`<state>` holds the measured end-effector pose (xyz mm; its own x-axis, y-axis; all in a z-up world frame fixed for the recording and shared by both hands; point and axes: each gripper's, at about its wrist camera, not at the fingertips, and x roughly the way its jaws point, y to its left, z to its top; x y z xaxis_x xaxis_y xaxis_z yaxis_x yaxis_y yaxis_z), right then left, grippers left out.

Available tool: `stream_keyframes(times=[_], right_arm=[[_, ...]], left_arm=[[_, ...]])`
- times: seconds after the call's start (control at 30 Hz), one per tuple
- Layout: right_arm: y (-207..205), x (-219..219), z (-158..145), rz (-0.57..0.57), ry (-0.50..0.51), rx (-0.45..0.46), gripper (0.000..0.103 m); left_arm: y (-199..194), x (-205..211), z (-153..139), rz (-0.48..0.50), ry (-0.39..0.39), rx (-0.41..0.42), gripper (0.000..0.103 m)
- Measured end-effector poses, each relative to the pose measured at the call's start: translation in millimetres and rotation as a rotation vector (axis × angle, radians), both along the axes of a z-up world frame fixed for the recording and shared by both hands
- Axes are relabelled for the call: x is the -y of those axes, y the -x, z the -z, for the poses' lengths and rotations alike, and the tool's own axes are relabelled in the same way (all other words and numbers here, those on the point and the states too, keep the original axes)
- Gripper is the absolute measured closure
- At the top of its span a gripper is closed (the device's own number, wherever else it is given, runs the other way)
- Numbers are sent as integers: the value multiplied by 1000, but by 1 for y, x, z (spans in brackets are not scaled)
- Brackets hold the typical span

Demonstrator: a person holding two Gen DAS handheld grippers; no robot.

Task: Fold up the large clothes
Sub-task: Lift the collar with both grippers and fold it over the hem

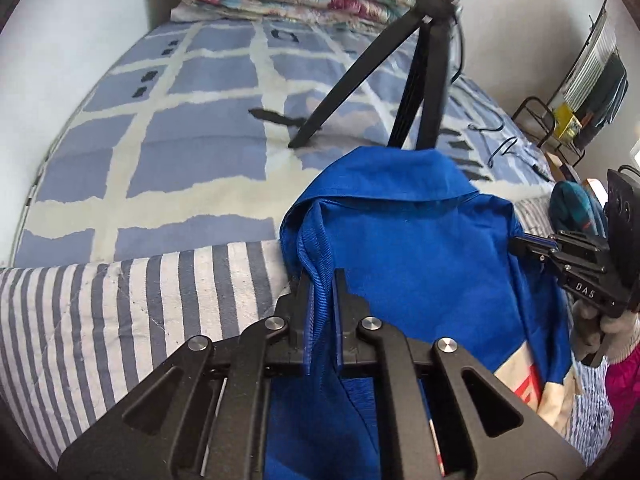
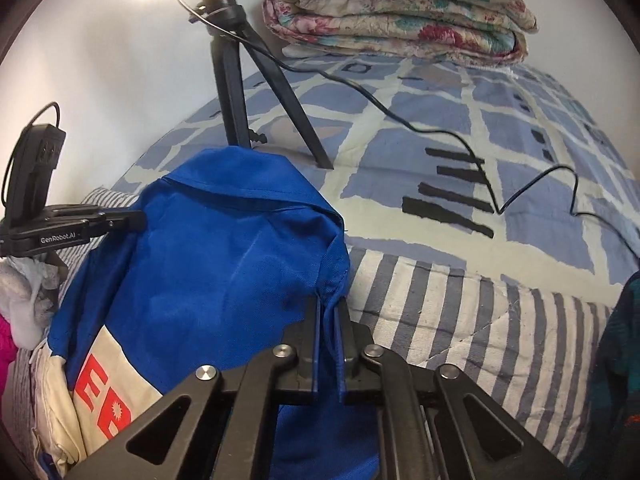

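Observation:
A large blue garment [image 1: 408,248] with a cream panel and red letters [image 2: 106,392] lies bunched on the striped quilt of the bed. My left gripper [image 1: 323,280] is shut on a blue fold at the garment's left edge. My right gripper [image 2: 329,308] is shut on a blue fold at the opposite edge. Each gripper also shows in the other's view: the right gripper [image 1: 520,245] at the far right, the left gripper [image 2: 134,219] at the far left, both pinching the cloth. The garment's lower part hangs below the frames.
A black tripod [image 1: 416,92] with a lamp stands on the blue checked bedspread [image 1: 188,128] just behind the garment, its cable [image 2: 452,136] trailing right. A folded floral quilt [image 2: 400,16] lies at the wall. A striped quilt [image 1: 100,312] covers the near bed edge. A rack [image 1: 560,128] stands beside the bed.

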<state>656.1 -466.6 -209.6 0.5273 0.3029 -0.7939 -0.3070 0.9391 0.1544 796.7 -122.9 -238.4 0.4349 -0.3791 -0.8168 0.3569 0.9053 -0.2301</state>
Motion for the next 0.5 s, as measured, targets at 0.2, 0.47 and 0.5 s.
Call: stream_keyframes(times=[0.2, 0.47, 0.5], right_arm=[[16, 1, -29, 23, -31, 69, 101], [54, -3, -72, 10, -62, 149, 101], [61, -3, -79, 6, -75, 161, 101]], left_arm=[[19, -3, -25, -1, 22, 60, 99], [60, -13, -65, 0, 100, 114, 99], [68, -15, -71, 0, 110, 121, 99]])
